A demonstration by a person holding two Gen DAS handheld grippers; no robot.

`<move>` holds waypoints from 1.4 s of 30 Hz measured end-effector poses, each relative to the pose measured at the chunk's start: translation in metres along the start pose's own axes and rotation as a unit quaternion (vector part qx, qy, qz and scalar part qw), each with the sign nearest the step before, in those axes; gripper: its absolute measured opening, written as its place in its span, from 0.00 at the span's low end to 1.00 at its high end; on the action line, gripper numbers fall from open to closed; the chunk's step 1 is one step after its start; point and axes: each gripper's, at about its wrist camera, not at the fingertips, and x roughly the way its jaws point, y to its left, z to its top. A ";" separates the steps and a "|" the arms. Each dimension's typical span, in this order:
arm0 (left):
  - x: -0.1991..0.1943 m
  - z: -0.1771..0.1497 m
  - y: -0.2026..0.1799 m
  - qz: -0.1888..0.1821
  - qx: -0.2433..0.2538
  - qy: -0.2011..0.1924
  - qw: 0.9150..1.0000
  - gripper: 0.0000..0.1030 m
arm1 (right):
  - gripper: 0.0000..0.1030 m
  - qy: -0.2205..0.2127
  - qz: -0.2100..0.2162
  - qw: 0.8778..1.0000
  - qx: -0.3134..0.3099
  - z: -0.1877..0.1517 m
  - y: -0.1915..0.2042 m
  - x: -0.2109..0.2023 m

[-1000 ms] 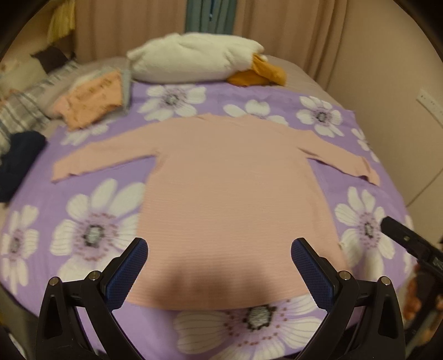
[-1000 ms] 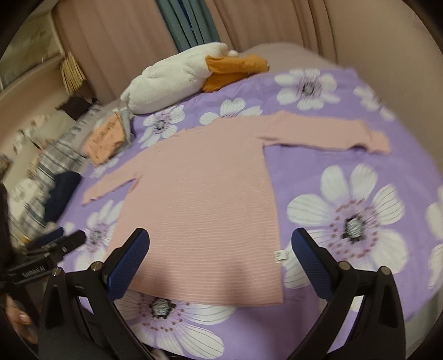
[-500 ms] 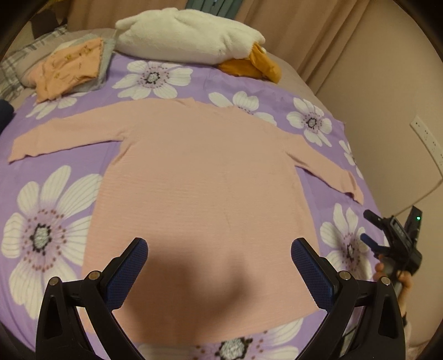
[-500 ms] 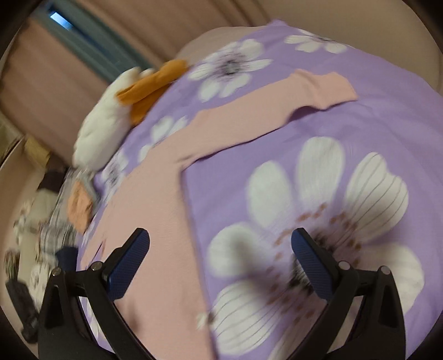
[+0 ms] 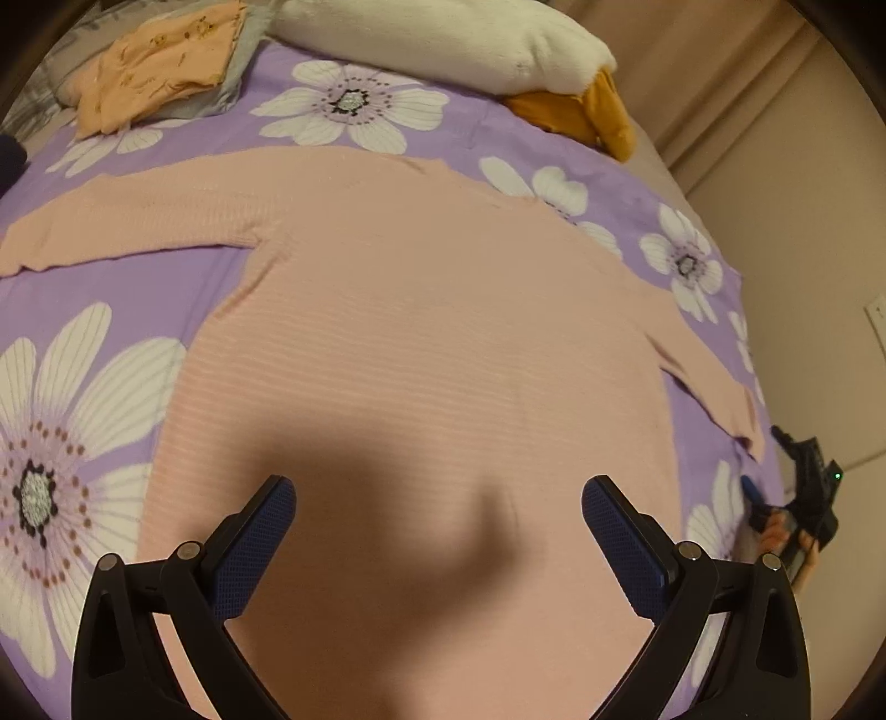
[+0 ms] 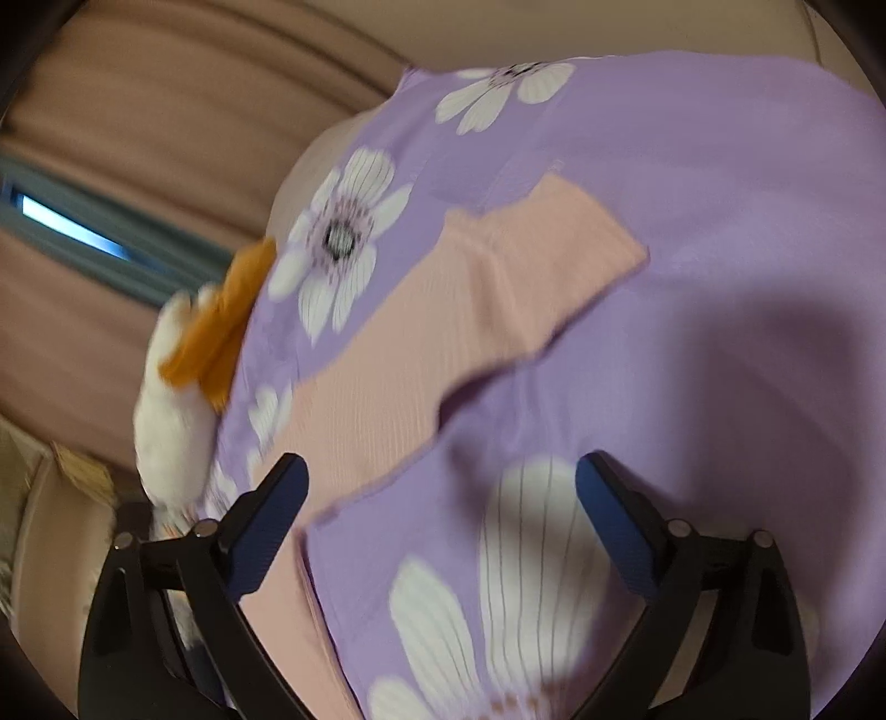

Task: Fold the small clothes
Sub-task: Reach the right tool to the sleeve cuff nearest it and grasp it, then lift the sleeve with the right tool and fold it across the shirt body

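Note:
A pink long-sleeved top [image 5: 432, 343] lies flat on a purple flowered bedspread [image 5: 166, 288], both sleeves spread out. My left gripper [image 5: 437, 526] is open and empty, hovering over the lower body of the top. My right gripper [image 6: 437, 498] is open and empty, low over the bedspread just below the top's right sleeve [image 6: 454, 332]; its left finger is at the sleeve's lower edge. The right gripper also shows at the right edge of the left wrist view [image 5: 803, 493].
A white and orange plush toy [image 5: 459, 39] lies at the head of the bed. Folded orange clothes [image 5: 155, 61] sit at the back left. Curtains [image 6: 138, 138] and a wall border the bed on the right.
My left gripper moved forward and lower over the top's body. My right gripper swung right and down toward the right sleeve. Both stayed open.

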 end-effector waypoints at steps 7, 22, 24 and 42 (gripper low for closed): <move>0.005 0.013 0.007 0.019 -0.002 -0.014 1.000 0.99 | 0.78 -0.056 0.036 0.995 0.081 0.036 -0.022 0.005; 0.014 0.027 0.025 0.049 -0.039 -0.009 0.998 0.99 | 0.09 -0.107 -0.033 0.993 0.035 0.066 -0.017 -0.010; 0.012 0.028 0.028 0.050 -0.043 -0.010 0.998 0.99 | 0.09 -0.109 -0.037 0.993 0.002 0.067 -0.001 -0.011; -0.032 0.050 0.082 0.040 -0.083 -0.051 0.994 0.99 | 0.08 -0.023 0.011 0.936 -0.351 -0.052 0.300 0.063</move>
